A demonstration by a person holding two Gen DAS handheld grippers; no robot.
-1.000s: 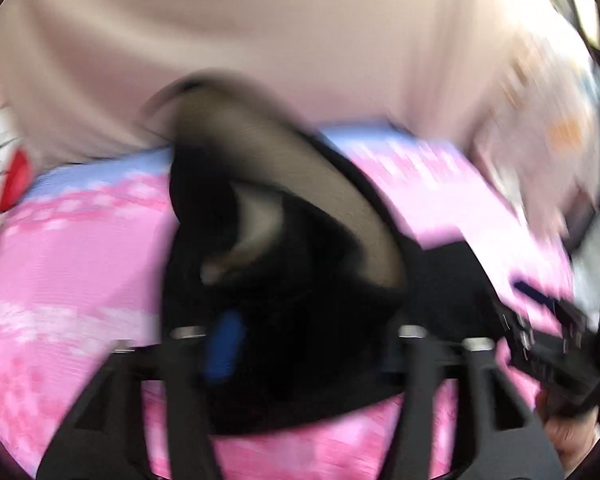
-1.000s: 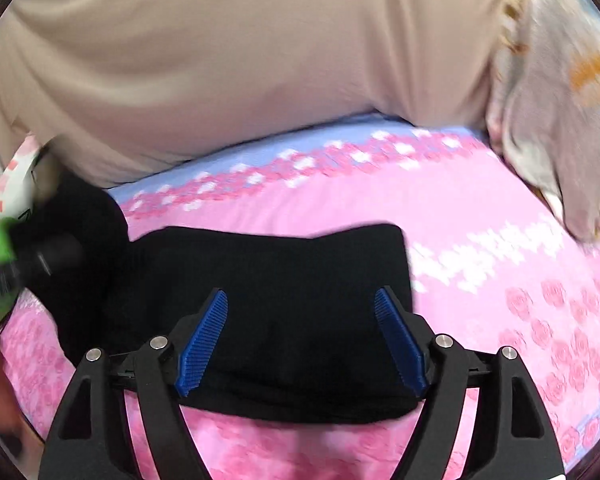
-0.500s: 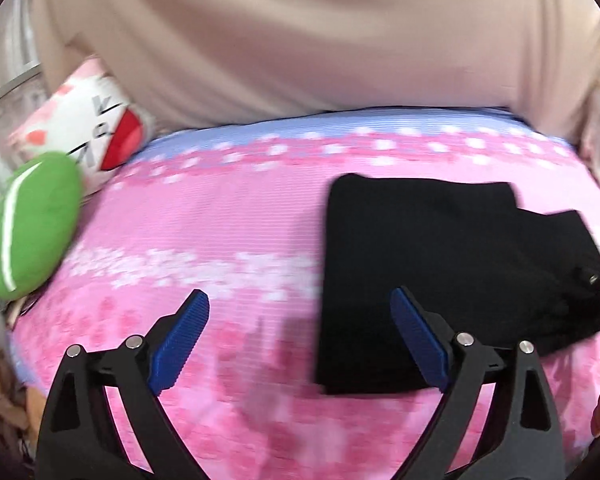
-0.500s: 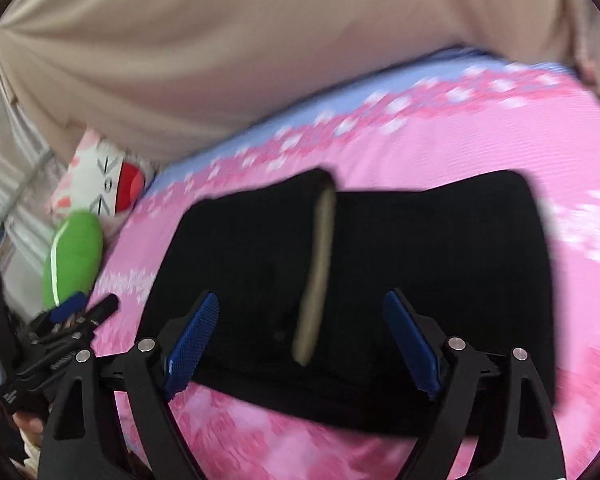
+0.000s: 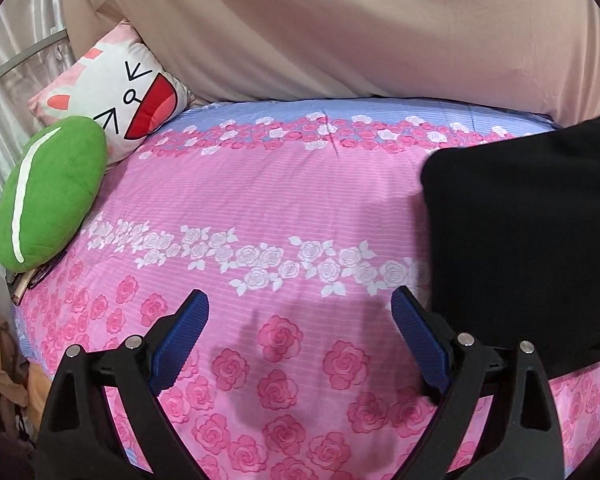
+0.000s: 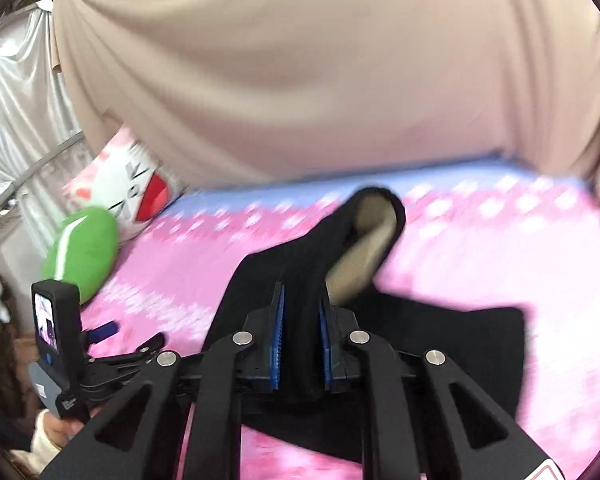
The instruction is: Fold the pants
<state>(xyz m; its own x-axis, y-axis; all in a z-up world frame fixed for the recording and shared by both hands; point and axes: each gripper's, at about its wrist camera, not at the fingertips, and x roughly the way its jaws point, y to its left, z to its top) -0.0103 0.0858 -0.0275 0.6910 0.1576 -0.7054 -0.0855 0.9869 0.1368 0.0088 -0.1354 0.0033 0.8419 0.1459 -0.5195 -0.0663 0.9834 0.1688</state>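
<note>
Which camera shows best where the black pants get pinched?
The right wrist view. There the right gripper has just closed on a fold of the black pants, lifting it. The left wrist view shows only the pants lying beside the open left gripper.

Bare bedsheet (image 5: pixel 260 200) between cushions (image 5: pixel 52 196) and pants (image 5: pixel 532 232).

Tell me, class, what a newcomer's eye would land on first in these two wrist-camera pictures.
First, the black pants, pinched and lifted between the blue pads of the right gripper, whose jaws have just been closing, in the middle of the right wrist view. Next, the bright pink rose-print bedsheet beneath everything. Then the green leaf-shaped cushion and white cartoon-cat pillow at the bed's left edge, beyond the open left gripper.
</note>
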